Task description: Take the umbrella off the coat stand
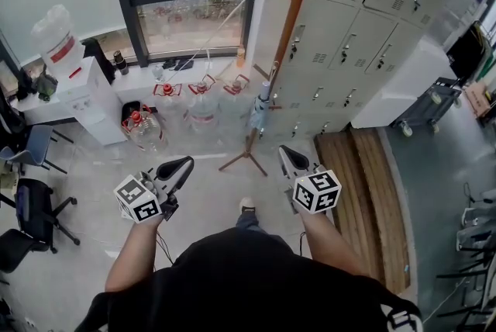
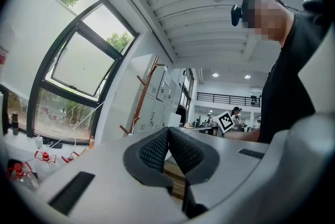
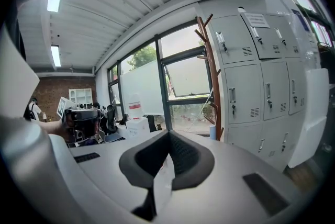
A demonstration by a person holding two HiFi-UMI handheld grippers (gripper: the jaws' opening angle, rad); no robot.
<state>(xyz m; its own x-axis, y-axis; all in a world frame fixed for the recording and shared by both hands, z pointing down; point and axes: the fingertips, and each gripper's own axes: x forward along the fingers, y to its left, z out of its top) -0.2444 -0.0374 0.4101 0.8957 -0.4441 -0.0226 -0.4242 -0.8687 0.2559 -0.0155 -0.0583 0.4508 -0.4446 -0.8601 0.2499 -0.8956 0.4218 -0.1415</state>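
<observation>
Left tool: jaws closed tip to tip, nothing between them. Right tool: also closed and empty. Both are held low over the floor, apart from each other, pointing toward the wooden coat stand. The umbrella hangs low against the stand's pole, folded, pale blue, well clear of both tools. Grey lockers stand just right of the stand and a window is to its left. Water bottles sit on the floor below the window.
</observation>
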